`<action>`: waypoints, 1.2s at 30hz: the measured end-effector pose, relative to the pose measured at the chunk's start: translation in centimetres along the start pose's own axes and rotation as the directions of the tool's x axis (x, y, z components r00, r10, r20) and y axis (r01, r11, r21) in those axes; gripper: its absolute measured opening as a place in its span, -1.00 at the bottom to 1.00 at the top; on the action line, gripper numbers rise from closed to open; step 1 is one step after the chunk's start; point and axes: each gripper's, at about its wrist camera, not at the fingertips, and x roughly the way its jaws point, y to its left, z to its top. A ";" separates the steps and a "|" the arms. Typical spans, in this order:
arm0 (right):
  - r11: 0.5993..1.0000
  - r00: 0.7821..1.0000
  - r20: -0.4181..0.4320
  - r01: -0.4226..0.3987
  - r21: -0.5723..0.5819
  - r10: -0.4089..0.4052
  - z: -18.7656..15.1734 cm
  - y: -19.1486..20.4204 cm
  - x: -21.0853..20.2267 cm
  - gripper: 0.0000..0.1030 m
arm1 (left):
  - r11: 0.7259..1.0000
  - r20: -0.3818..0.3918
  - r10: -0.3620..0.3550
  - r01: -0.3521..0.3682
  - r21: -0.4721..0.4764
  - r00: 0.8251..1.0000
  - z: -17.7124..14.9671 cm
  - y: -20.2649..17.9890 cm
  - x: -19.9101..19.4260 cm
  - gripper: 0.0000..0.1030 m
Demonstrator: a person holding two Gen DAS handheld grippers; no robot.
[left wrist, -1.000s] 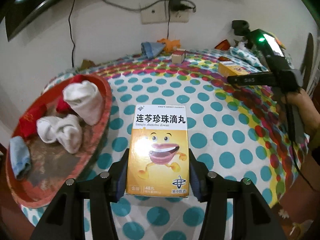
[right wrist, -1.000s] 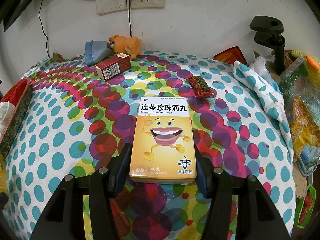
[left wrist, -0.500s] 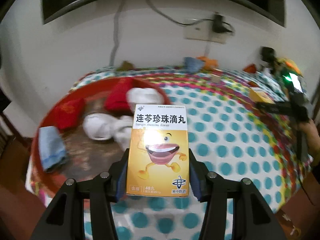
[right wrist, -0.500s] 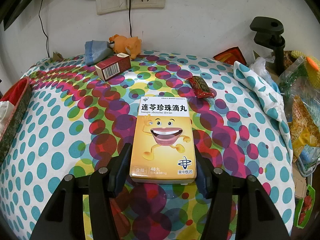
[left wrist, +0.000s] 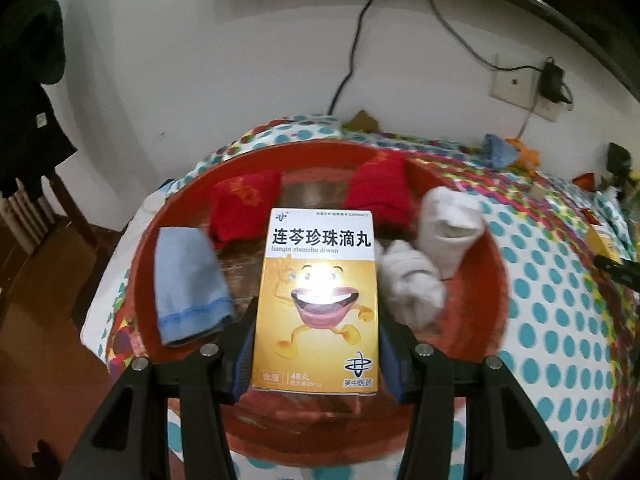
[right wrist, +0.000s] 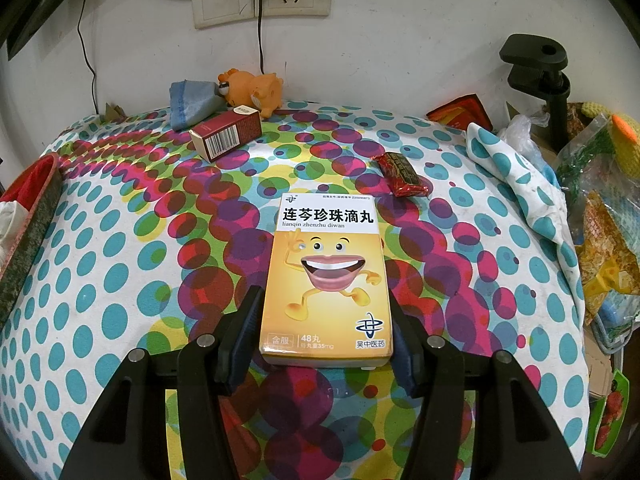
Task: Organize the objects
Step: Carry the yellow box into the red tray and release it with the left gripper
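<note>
My left gripper (left wrist: 316, 340) is shut on a yellow medicine box (left wrist: 318, 300) and holds it up over the round red tray (left wrist: 476, 344). The tray holds two red socks (left wrist: 240, 204), a blue sock (left wrist: 188, 284) and two white sock rolls (left wrist: 448, 228). My right gripper (right wrist: 326, 332) is shut on a second, identical yellow medicine box (right wrist: 326, 284), low over the polka-dot tablecloth (right wrist: 120, 264); I cannot tell whether the box rests on it.
In the right wrist view a dark red carton (right wrist: 226, 136), a blue cloth (right wrist: 192, 104), an orange toy (right wrist: 252, 88) and a red snack packet (right wrist: 404, 174) lie at the back. Bags and clutter (right wrist: 600, 208) crowd the right edge. The tray rim (right wrist: 28, 240) is at the left.
My left gripper has swung left with its box, from over the dotted cloth to over the red tray. The right gripper and its box have not moved.
</note>
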 end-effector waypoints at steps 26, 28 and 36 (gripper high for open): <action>1.000 1.000 -0.001 0.005 -0.006 -0.005 0.2 0.1 -0.1 0.05 | 0.995 -0.092 0.015 -0.024 -0.094 0.996 0.1 4.5 5.5 0.02; 1.000 1.000 -0.001 0.005 -0.006 -0.005 0.2 0.1 -0.1 0.06 | 0.995 -0.092 0.013 -0.022 -0.102 0.996 0.1 4.7 5.5 0.03; 1.000 1.000 -0.001 0.006 -0.006 -0.006 0.1 0.2 -0.1 0.07 | 0.997 -0.101 0.025 -0.032 -0.068 0.995 0.3 4.5 6.1 0.03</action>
